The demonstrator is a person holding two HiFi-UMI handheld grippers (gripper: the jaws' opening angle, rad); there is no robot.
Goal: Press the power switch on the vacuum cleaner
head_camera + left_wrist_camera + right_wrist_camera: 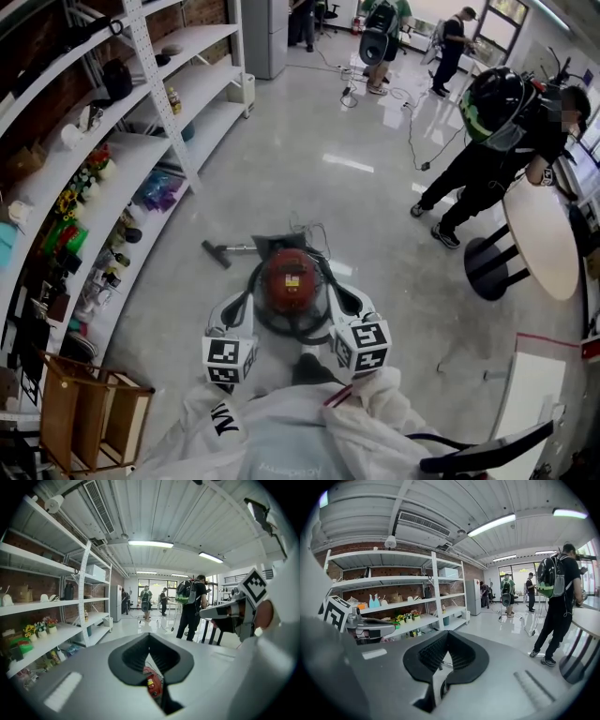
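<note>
While closed, left tool point(149, 636) and right tool point(446, 635) hold nothing.

The left hand-held gripper point(236, 307) and the right hand-held gripper point(343, 298) are held low, side by side, both pointing far. Each has its jaws closed together, gripping nothing.

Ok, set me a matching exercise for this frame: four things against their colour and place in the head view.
Things:
1 vacuum
2 table
3 crate
4 backpack

Colour and place:
A brown wood, bottom left
B red, on the floor, centre
C green and black, top right
D pale, right edge

Pairs: 1-B; 2-D; 3-A; 4-C
</note>
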